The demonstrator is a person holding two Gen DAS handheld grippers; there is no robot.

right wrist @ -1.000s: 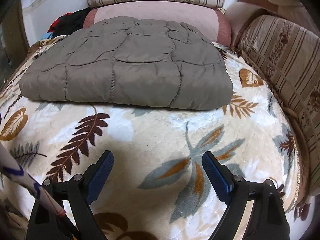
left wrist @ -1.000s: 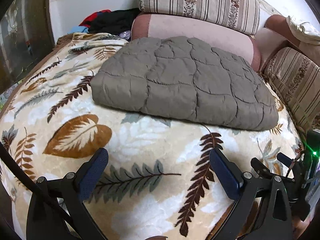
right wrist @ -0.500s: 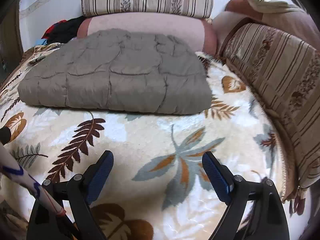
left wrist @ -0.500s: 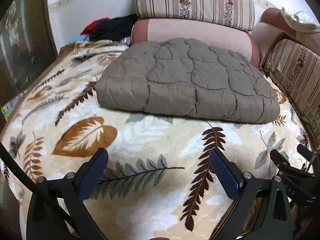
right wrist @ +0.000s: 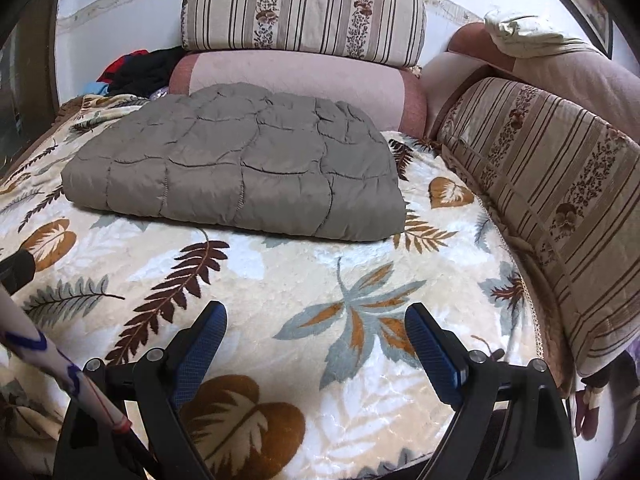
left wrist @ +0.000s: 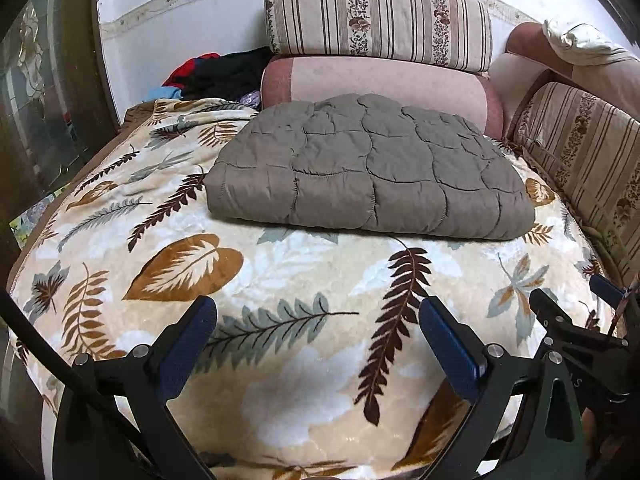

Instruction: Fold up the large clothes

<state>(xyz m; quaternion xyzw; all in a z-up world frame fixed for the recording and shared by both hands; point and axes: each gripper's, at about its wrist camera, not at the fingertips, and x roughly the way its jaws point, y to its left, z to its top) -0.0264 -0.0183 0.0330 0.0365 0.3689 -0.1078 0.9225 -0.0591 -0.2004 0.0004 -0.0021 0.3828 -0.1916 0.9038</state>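
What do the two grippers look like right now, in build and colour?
Both the left gripper and right gripper have black angular frames with silver screws and two dark blue textured pads. A black cable crosses the left view's lower-left corner.

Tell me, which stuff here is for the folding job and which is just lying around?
For the job: grey quilted garment, already folded; left gripper and right gripper, both open.

Lying about: striped cushions, pink bolster, dark clothes pile, leaf blanket.

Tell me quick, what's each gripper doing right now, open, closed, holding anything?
Left gripper: open, jaws spread wide, holding nothing.
Right gripper: open, jaws spread wide, holding nothing.
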